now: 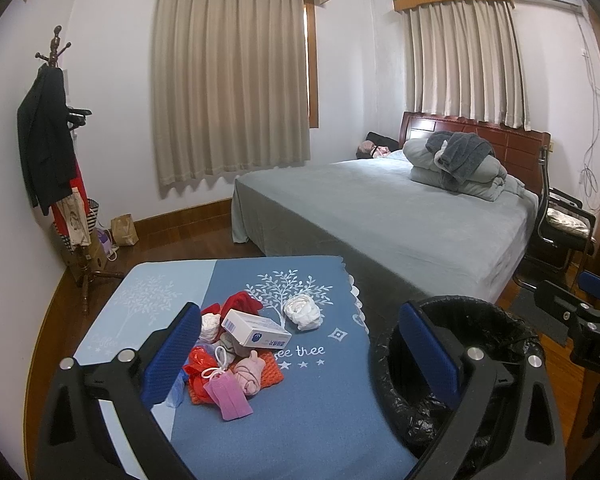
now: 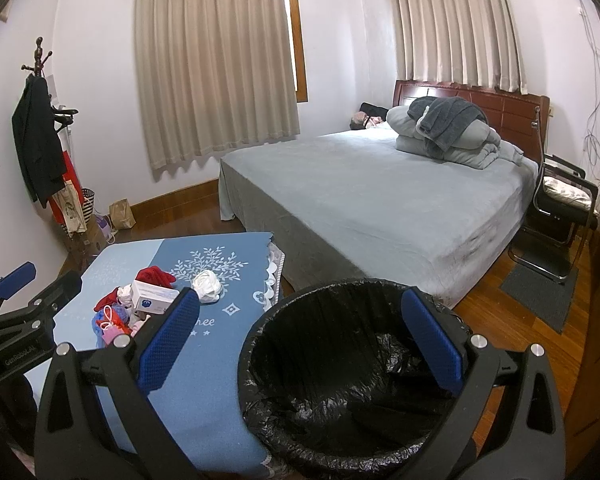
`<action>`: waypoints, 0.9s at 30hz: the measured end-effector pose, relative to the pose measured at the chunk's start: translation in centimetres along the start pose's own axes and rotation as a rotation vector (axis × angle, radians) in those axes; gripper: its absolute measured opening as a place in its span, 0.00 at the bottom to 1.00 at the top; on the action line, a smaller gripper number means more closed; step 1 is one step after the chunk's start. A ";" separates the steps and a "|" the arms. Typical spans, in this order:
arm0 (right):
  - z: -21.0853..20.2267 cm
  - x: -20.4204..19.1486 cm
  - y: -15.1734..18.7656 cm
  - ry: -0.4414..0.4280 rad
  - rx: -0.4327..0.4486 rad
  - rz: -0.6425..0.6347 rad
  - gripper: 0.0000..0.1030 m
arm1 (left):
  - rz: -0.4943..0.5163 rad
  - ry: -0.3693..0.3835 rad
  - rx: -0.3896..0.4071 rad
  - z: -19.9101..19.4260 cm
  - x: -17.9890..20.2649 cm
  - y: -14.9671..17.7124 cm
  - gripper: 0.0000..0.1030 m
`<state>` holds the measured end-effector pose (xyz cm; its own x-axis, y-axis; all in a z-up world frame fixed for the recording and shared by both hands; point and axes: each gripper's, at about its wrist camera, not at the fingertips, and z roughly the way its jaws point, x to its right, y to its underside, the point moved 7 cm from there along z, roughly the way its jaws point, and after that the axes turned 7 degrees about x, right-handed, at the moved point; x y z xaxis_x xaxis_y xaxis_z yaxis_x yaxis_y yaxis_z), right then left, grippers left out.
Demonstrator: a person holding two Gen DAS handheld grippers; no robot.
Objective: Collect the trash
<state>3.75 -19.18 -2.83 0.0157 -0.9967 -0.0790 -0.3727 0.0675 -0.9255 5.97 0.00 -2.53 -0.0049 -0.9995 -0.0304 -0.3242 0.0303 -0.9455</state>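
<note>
1. Heaped on the near left of the blue tablecloth [image 1: 300,412]: a trash pile [image 1: 230,356] of red and orange plastic scraps, pink bundles, a pink mask with white cord, crumpled white wads
2. Topped by a white carton [image 1: 256,328] with blue print, lying tilted, long axis running from far left to near right
3. Set apart just to the right, one white crumpled ball [image 1: 302,311], near the printed tree
4. Right of the table, on the floor: a bin [image 2: 340,380] lined with a black bag, holding nothing but the liner
5. Left gripper [image 1: 300,356] with fingers spread wide, empty, above pile and bin rim
6. Right gripper [image 2: 300,340] likewise spread, empty, over the bin
7. Bin interior seen fully only from the right wrist; carton print legible only from the left
</note>
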 end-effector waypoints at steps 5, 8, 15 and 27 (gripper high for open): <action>0.0 0.0 0.0 0.001 0.000 0.000 0.95 | -0.001 0.000 -0.001 0.1 -0.1 0.0 0.94; 0.0 0.0 0.1 0.000 0.000 0.000 0.95 | 0.000 0.000 -0.001 0.1 -0.1 0.0 0.94; 0.0 0.0 0.1 0.000 -0.001 0.001 0.95 | 0.000 0.000 -0.002 0.1 -0.1 0.0 0.94; 0.0 0.0 0.2 0.001 -0.002 0.001 0.95 | -0.001 0.000 -0.003 0.1 -0.1 0.0 0.94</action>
<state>3.69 -19.18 -3.01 0.0147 -0.9967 -0.0794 -0.3748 0.0681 -0.9246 6.08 0.15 -2.57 -0.0048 -0.9996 -0.0294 -0.3274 0.0294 -0.9444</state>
